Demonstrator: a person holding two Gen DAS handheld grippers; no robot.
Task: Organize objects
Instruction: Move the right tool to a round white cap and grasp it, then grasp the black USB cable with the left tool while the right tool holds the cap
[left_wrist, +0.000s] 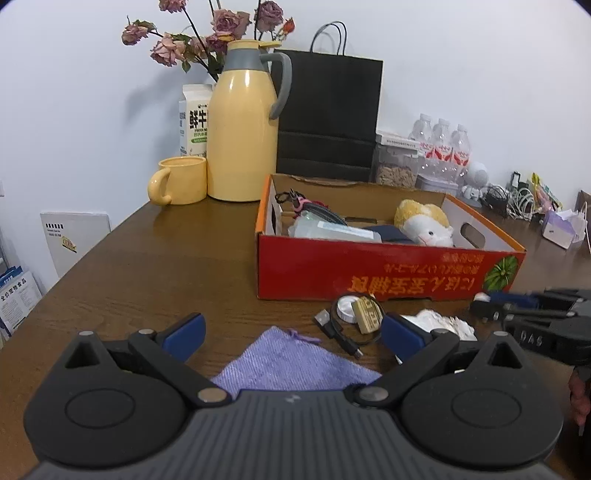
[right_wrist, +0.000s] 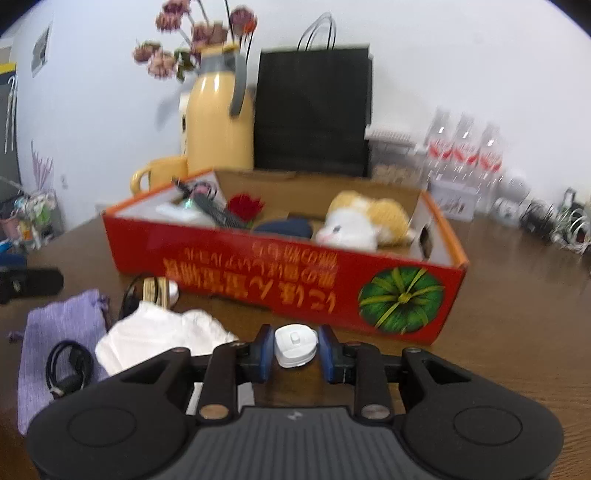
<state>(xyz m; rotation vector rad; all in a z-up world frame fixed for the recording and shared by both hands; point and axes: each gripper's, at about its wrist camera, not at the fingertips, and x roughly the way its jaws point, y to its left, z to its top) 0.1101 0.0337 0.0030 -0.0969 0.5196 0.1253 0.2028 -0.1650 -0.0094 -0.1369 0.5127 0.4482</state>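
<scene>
**A:** Red cardboard is the landmark in the left wrist view, right?

**B:** Yes. The red box (left_wrist: 388, 269) sits on the wooden table (left_wrist: 147, 266), open at the top. Inside it lie a plush toy (left_wrist: 424, 223) toward the right end, a dark blue thing beside it, and a pale packet with tangled cords toward the left end.

**A:** And in front of the box?

**B:** Near its front wall there is a black cable (left_wrist: 338, 328) looped round a small white disc and a tan block, and a crumpled white cloth (left_wrist: 443, 321) to their right. A purple pouch (left_wrist: 291, 360) lies nearer the camera, between the fingers of the left gripper (left_wrist: 291, 336), whose jaws stand wide with nothing pressed. The right gripper (left_wrist: 487, 302) reaches in from the right edge, just before the box's right corner.

**A:** Behind the box?

**B:** A yellow jug (left_wrist: 242, 136), a yellow mug (left_wrist: 181, 181) and a black paper bag (left_wrist: 328, 114).

**A:** Now the right wrist view.

**B:** It is blurred. The right gripper (right_wrist: 295, 349) has its blue pads drawn narrow on a small white plug (right_wrist: 295, 345), just in front of the red box (right_wrist: 295, 280), near the green pumpkin print. The white cloth (right_wrist: 162, 336) and purple pouch (right_wrist: 62, 332) lie left of the plug, with the black cable (right_wrist: 70, 369) coiled on the pouch.
</scene>
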